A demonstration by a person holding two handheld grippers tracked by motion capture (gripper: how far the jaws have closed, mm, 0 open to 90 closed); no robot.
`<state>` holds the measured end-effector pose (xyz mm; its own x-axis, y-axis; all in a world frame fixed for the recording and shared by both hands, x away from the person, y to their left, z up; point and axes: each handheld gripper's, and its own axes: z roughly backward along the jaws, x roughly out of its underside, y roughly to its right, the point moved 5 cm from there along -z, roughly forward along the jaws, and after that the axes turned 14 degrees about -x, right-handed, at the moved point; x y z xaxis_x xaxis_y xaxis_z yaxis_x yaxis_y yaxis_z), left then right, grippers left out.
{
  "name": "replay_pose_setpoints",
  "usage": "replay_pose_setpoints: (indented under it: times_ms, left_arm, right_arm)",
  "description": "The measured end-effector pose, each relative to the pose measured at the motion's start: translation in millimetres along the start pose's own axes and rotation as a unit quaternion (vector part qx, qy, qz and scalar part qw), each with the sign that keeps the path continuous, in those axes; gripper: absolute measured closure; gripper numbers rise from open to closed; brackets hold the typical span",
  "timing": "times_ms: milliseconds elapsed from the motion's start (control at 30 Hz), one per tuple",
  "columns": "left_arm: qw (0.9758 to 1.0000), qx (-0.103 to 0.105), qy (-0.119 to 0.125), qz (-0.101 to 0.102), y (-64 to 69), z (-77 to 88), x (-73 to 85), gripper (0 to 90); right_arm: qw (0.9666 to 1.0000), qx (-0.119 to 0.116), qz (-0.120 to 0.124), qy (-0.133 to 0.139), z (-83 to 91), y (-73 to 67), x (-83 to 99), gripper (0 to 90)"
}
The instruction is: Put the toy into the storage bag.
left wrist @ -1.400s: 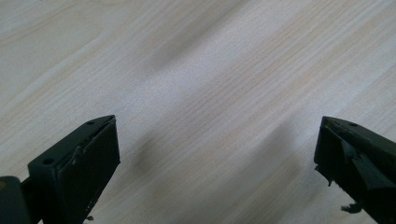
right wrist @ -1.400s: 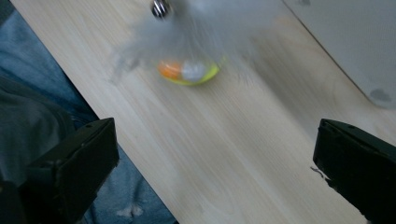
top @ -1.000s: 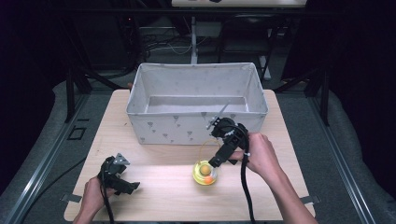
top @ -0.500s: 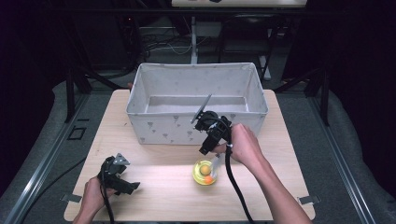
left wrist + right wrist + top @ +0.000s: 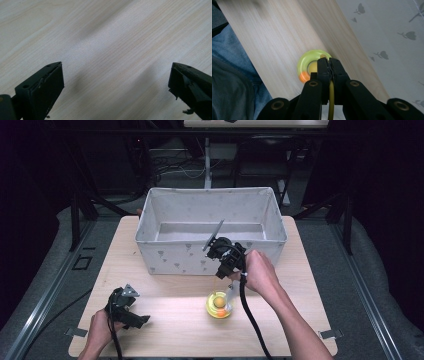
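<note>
A yellow-green ring toy (image 5: 219, 304) with an orange patch lies at the front middle of the wooden table (image 5: 165, 285). A thin yellow cord rises from it. My right gripper (image 5: 222, 275) hangs above the toy, just in front of the bin, and is shut on that cord. In the right gripper view the toy (image 5: 310, 65) sits past the closed right gripper (image 5: 329, 61); the cord runs down between the jaws. I cannot tell whether the toy touches the table. My left gripper (image 5: 140, 320) rests low at the front left, open. The left gripper (image 5: 115, 66) holds nothing over bare wood.
A white fabric bin (image 5: 170, 255) with small grey prints stands across the back of the table, its inside bare. The bin wall (image 5: 387, 37) is close beside my right gripper. The person's blue trousers (image 5: 227, 75) show beyond the table's front edge.
My right gripper has risen and moved left and back toward the bin, drawing the cord up. The ring toy stays at about the same spot. The left gripper has not moved.
</note>
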<state>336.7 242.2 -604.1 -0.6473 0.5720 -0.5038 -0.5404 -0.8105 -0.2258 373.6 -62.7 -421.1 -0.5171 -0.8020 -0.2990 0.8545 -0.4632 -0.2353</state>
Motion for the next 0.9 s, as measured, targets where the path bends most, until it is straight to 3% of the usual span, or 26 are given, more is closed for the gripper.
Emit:
replay_pose_setpoints:
  times_ms: [267,500,900]
  left_arm:
    - [1.0,0.004,0.006,0.004,-0.3,0.6,-0.5,0.3]
    - [1.0,-0.001,0.009,0.001,0.9,3.1,-2.3,0.3]
    - [0.9999,0.004,0.009,0.014,-2.5,1.0,0.0,0.3]
  right_arm:
    - [0.9999,-0.002,0.006,0.009,2.9,-4.6,-1.1,88.5]
    - [0.9995,0.01,0.011,0.027,20.9,-9.1,-2.6,88.6]
    - [0.9995,0.009,0.02,0.024,32.5,-14.1,-2.7,88.5]
